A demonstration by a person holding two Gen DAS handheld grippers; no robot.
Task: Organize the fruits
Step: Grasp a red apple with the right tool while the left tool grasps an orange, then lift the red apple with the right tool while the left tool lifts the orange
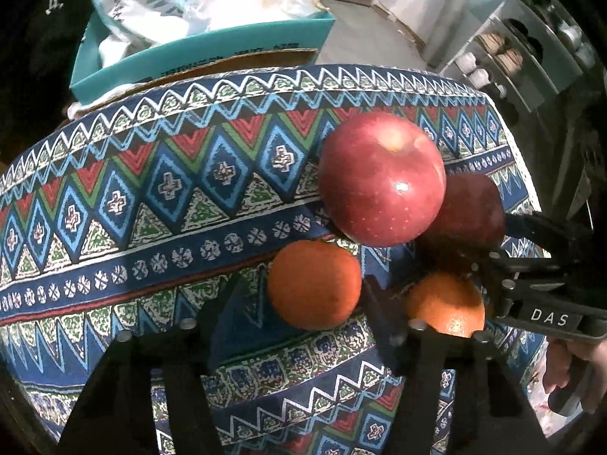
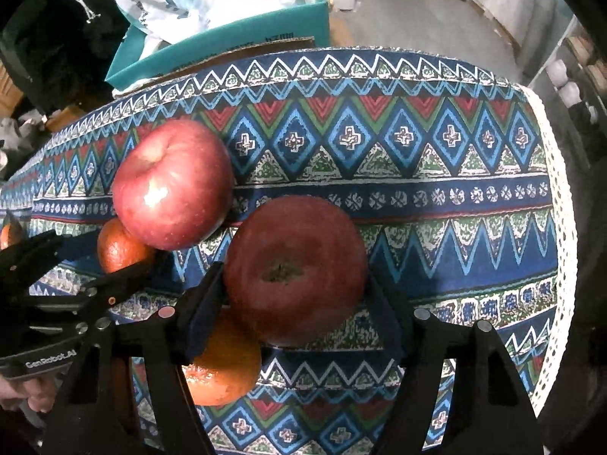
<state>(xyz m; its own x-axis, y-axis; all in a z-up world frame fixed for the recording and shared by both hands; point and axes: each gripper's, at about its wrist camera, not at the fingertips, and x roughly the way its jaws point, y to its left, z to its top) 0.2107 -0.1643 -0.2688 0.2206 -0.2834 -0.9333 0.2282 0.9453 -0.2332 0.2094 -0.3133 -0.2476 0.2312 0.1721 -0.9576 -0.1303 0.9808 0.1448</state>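
Two red apples and two oranges sit bunched on a patterned tablecloth. In the left wrist view my left gripper is open around an orange, with a bright apple just beyond it. A second orange and a darker apple lie to the right, where my right gripper reaches in. In the right wrist view my right gripper is shut on the darker apple, above an orange. The bright apple and the other orange are at left.
A teal cardboard box holding white plastic bags stands behind the table's far edge. A metal rack with jars stands at the far right. The table's right edge has a white lace border.
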